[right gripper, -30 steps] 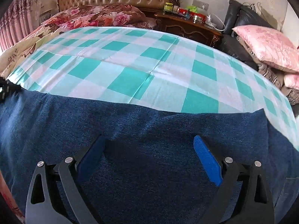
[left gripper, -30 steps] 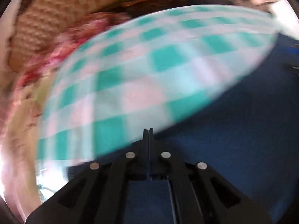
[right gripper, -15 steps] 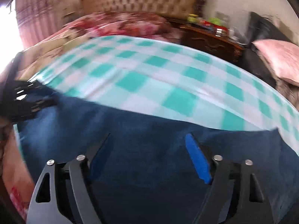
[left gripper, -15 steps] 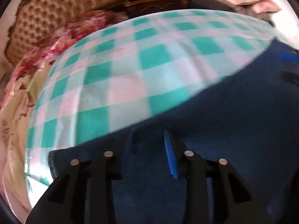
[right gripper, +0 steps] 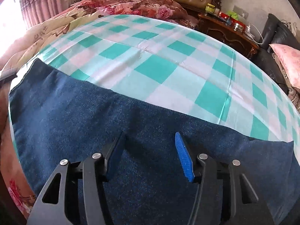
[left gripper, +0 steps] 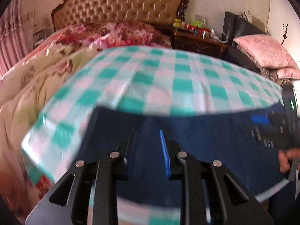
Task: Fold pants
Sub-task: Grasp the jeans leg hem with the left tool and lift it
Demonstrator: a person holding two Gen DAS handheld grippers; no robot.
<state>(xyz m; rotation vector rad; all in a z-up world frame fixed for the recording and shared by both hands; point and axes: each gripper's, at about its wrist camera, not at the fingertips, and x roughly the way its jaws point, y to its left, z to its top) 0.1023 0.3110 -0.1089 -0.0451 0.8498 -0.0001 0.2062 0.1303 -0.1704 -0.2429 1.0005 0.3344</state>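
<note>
Left gripper (left gripper: pixel 146 142): lower centre of the left view. A second ago clamped flat on the pants' edge; now unclenched, a narrow gap showing, jaws closing again with nothing pinched between them. One blue pad (left gripper: pixel 164 150) is plain, the other in shadow. The view has also swung up and levelled since then.

Right gripper (right gripper: pixel 150 142): lower centre of the right view. A second ago spread wide; now about half that gap and closing. Pants lie under and between the fingers, but the pads do not press cloth. In the left view it shows at the right edge, blurred, with part of a hand (left gripper: pixel 286 159) below it.

Pants (right gripper: pixel 131 131): dark blue, fuzzy, spread flat across the lower half of both views, far edge running straight against the sheet. Left corner sits at the mid-left of the right view.

Sheet (right gripper: pixel 159 56): teal and white check, filling the middle of both views; blurred in the left one.

Quilt (left gripper: pixel 116 33): floral, upper left, heaped before the headboard (left gripper: pixel 120 3).

Nightstand (right gripper: pixel 225 28): upper right, small jars on top.

Pillow (left gripper: pixel 262 50): pink, upper right.

Reading: the left release suggests one fold has been laid down; both tools narrowing over the cloth look like a fresh pinch for the next fold.
</note>
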